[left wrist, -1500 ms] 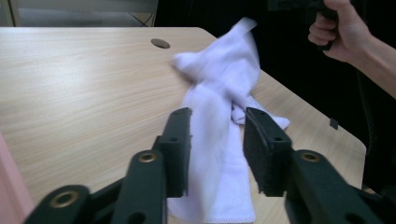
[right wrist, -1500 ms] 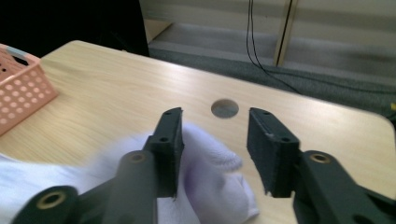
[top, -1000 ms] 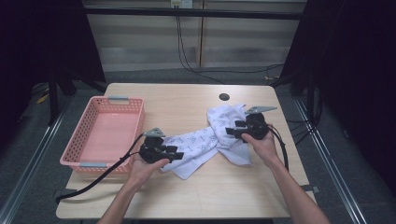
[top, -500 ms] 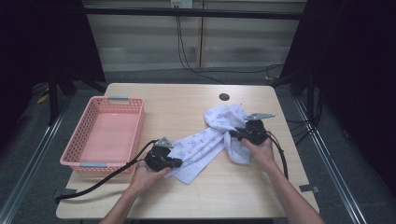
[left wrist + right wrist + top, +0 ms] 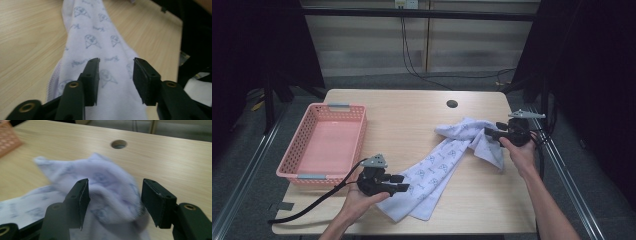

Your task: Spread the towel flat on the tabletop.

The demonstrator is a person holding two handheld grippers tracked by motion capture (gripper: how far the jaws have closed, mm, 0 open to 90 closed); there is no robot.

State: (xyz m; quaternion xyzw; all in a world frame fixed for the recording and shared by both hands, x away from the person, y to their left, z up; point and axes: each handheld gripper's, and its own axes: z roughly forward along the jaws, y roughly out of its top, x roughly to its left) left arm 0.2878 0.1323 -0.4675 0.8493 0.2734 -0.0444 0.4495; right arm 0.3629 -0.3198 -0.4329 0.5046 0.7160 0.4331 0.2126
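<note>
A white towel (image 5: 437, 167) with blue prints lies as a long strip across the wooden table (image 5: 412, 115), from the near middle up to the right. My left gripper (image 5: 401, 183) hovers at the strip's near end. Its jaws have just been opening and stand open (image 5: 116, 62) over the towel (image 5: 100, 37), with no cloth pinched. My right gripper (image 5: 493, 131) is at the bunched far end by the table's right edge. Its jaws have also just been opening and are open (image 5: 115, 182), with the towel's folds (image 5: 100, 182) lying behind the gap, untouched by the pads.
A pink plastic basket (image 5: 297, 145) with nothing in it sits at the table's left side. A round cable hole (image 5: 452, 104) is in the tabletop at the far middle. The left gripper's black cable (image 5: 312, 205) trails off the near left edge.
The bunched towel has been drawn out into a longer strip. My right gripper moved toward the right edge and my left toward the near edge; both now stand off the cloth.
</note>
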